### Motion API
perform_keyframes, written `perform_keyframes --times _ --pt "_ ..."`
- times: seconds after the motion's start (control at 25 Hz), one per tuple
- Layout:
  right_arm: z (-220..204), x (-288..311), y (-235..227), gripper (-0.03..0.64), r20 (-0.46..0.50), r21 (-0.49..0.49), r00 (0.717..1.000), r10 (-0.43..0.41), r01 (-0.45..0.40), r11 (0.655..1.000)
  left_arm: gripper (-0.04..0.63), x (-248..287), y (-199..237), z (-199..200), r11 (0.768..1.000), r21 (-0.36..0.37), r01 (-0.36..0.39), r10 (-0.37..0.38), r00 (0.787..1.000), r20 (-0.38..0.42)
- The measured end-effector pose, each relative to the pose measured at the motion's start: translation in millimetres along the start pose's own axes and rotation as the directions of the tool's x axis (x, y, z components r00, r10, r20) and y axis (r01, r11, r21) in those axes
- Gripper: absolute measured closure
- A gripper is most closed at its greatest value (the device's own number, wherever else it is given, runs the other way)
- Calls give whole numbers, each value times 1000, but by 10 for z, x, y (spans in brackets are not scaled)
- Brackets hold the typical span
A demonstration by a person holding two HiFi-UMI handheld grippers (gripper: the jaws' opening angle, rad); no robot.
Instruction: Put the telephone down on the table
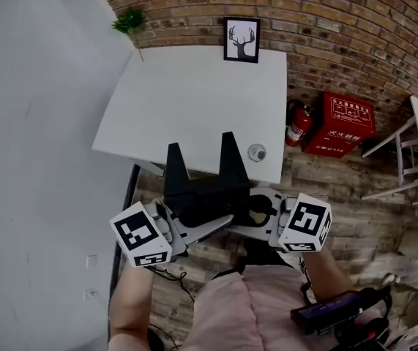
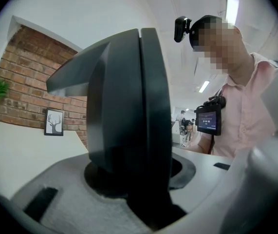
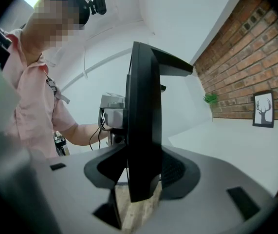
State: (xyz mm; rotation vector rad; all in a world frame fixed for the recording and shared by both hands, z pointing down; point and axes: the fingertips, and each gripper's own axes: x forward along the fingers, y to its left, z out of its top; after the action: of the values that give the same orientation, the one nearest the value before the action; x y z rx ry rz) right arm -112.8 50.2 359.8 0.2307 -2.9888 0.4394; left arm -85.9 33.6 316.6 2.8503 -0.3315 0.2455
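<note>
The black telephone (image 1: 205,187), a dark block with two upright fins, hangs in the air just in front of the near edge of the white table (image 1: 194,97). My left gripper (image 1: 207,224) is shut on its left side and my right gripper (image 1: 256,212) on its right side. In the left gripper view the telephone (image 2: 129,106) fills the middle, pinched between the pale jaws of the left gripper (image 2: 139,191). In the right gripper view it shows as a thin black slab (image 3: 141,121), clamped upright by the right gripper (image 3: 139,184).
On the table stand a framed deer picture (image 1: 241,39) at the back, a small green plant (image 1: 129,22) at the back left and a small round thing (image 1: 257,152) near the front right corner. A fire extinguisher (image 1: 299,123) and red box (image 1: 344,123) stand by the brick wall.
</note>
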Motion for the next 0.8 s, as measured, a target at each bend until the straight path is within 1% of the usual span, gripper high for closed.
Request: perform_keyframes --times 0.24,0.4,0.56,0.8 --pt "95 54 -560 422 -8 26 1000 -2 2 1000 425 166 549 85 1000 -22 8 -8 1000 -6" --pt "195 71 -858 420 -19 27 1000 4 -3 1000 425 241 840 183 999 -34 -7 7 1000 6" --pt "301 46 -1080 420 -21 20 1000 11 -10 1000 425 324 1050 296 999 -40 -17 17 1000 18" --pt "510 4 -1322 419 -10 -9 1000 -9 9 1000 425 413 1255 509 1000 -13 -6 6 1000 28"
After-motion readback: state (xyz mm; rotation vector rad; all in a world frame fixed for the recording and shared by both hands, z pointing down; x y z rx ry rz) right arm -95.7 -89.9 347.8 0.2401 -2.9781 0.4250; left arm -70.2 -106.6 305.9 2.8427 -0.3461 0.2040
